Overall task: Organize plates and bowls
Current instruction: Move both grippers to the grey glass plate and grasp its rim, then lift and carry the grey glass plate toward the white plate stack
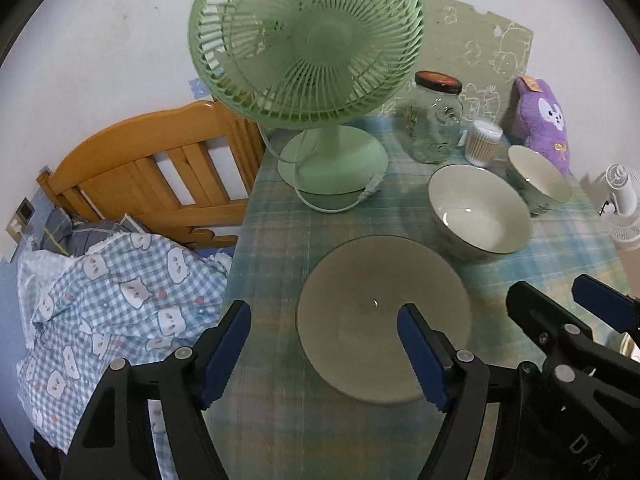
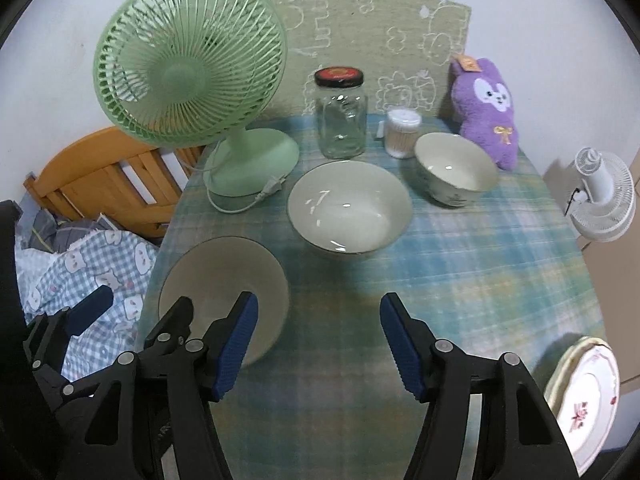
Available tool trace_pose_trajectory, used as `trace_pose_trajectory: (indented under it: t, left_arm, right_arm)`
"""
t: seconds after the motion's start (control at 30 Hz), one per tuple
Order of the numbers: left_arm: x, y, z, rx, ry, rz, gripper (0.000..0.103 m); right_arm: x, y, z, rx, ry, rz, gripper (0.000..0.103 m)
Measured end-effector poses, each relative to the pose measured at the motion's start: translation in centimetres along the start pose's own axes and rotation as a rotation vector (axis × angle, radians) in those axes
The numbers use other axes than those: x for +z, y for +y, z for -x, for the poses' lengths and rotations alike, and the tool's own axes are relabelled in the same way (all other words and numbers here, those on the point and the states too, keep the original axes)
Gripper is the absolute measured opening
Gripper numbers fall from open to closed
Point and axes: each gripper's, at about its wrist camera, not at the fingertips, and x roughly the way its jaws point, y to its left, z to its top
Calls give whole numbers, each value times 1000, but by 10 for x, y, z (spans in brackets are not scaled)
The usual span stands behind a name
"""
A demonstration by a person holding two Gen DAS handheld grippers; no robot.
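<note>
Your left tongs (image 1: 324, 344), open and empty, hover over the flat grey-green round plate (image 1: 380, 316) near the surface's left edge, and your open, empty right tongs (image 2: 318, 340) face the wide white ceramic bowl (image 2: 350, 212), so a careless nudge could slide the plate off.

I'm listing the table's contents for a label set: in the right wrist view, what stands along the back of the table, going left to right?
Green fan → glass jar → cotton swab tub → small bowl → purple plush rabbit.
</note>
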Motion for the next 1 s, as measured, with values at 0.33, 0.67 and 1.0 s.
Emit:
trace_pose_trajectory:
  t: [0.33, 0.67, 1.0]
  left_arm:
    - [4, 7, -47, -48, 54, -32, 56]
    - [1, 6, -64, -44, 91, -40, 38]
    - [0, 9, -62, -76, 122, -17, 36]
  right_arm:
    - [6, 15, -56, -8, 57, -1, 59]
    - [3, 24, -83, 43, 108, -16, 30]
    - [2, 26, -79, 30, 127, -11, 27]
